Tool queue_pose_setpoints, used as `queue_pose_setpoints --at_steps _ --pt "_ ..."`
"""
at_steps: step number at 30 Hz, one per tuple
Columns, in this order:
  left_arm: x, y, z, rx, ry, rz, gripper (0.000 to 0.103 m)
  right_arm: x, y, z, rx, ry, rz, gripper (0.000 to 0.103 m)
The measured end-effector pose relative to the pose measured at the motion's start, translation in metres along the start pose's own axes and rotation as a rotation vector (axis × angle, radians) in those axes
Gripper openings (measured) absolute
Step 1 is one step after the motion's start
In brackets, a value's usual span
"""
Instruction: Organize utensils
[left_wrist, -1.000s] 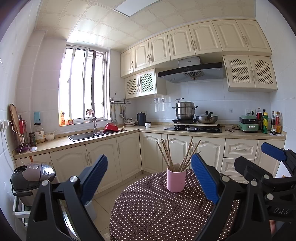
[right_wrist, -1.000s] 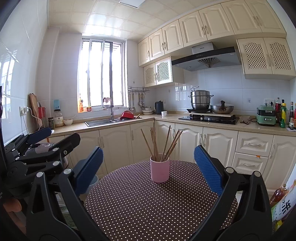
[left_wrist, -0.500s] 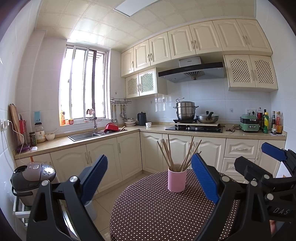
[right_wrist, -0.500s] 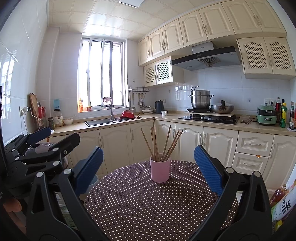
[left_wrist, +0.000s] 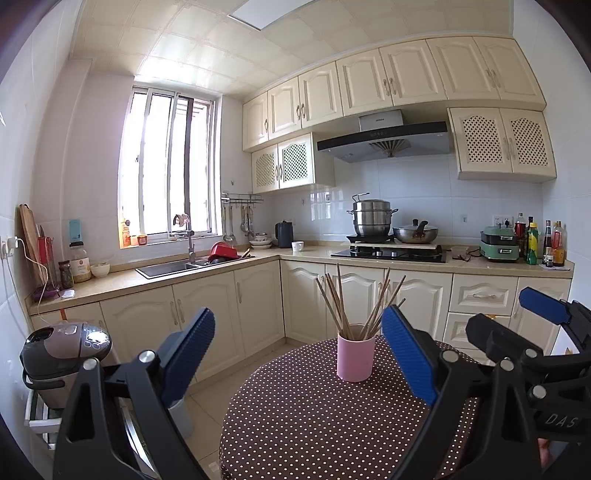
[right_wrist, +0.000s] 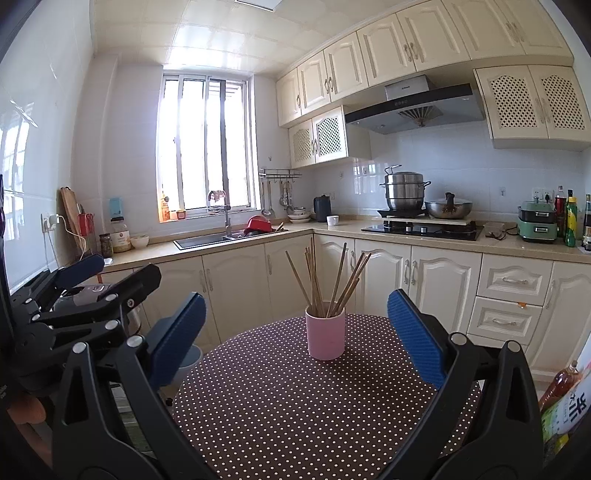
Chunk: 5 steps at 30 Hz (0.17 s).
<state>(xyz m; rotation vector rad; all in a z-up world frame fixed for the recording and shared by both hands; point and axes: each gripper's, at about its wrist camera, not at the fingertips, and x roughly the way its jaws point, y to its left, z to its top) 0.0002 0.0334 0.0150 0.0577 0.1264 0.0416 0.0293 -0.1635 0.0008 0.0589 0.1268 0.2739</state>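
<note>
A pink cup stands upright on a round table with a brown polka-dot cloth. Several wooden chopsticks stand in it, fanned out. My left gripper is open and empty, held above the table's left edge, short of the cup. My right gripper is open and empty, held above the table with the cup straight ahead. The right gripper shows at the right of the left wrist view, and the left gripper at the left of the right wrist view.
Cream kitchen cabinets and a counter run behind the table, with a sink and a stove carrying pots. A rice cooker sits low at the left. A bottle and packet are at the right.
The left wrist view has shifted very slightly, so the cup sits a touch further right. Both grippers stay open and the cup has not moved.
</note>
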Motion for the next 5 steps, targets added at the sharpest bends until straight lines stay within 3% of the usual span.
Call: queue_pose_setpoints --at_steps 5 --pt "0.0099 0.0012 -0.0048 -0.008 0.032 -0.006 0.090 0.0080 0.0009 -0.0042 0.000 0.019 0.000 0.097"
